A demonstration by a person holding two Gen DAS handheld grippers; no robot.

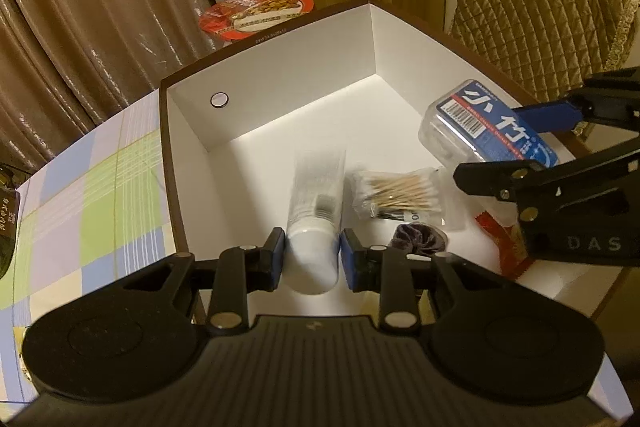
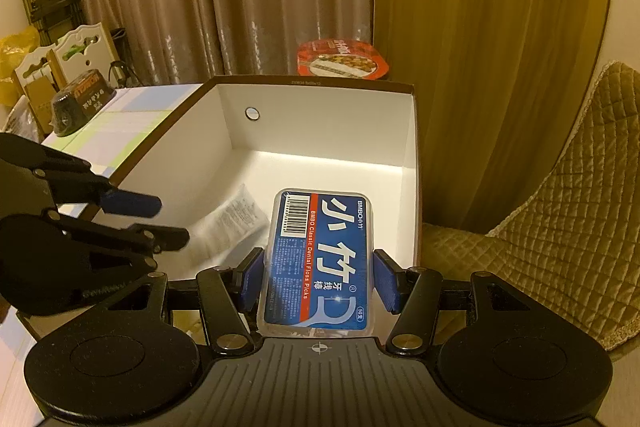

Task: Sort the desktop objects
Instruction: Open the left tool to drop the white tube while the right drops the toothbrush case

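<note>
Item 1: white tube (image 1: 314,223), held in the left gripper (image 1: 312,259), pads clamped on either side of its capped end. The flat crimped end points away from the gripper, down into the white box (image 1: 280,79), just above the floor. Likely light, soft-walled and smooth; the stiff cap end is the safer place to hold, since a squeeze on the body could deform it or let it slip.

Item 2: floss pick box (image 2: 320,259), clear plastic with a blue label, held by its long sides in the right gripper (image 2: 320,283), which is closed on it. It hangs ahead of the gripper over the white box's right portion. Probably rigid, light and slick; a grip across the narrow width, as now, suits it best.

Item 3: cotton swabs (image 1: 396,195) in a clear bag, lying on the box floor just right of and beyond the left gripper. Soft, crinkly, very light.

Item 4: dark scrunchie (image 1: 420,241), on the box floor, close right of the left gripper. Limp fabric.

Item 5: red packet (image 1: 498,239), beneath the right gripper, partly hidden.

Outside the box, beyond its far wall: red noodle bowl (image 2: 342,59). Left of the box: checked desk (image 1: 100,187).
</note>
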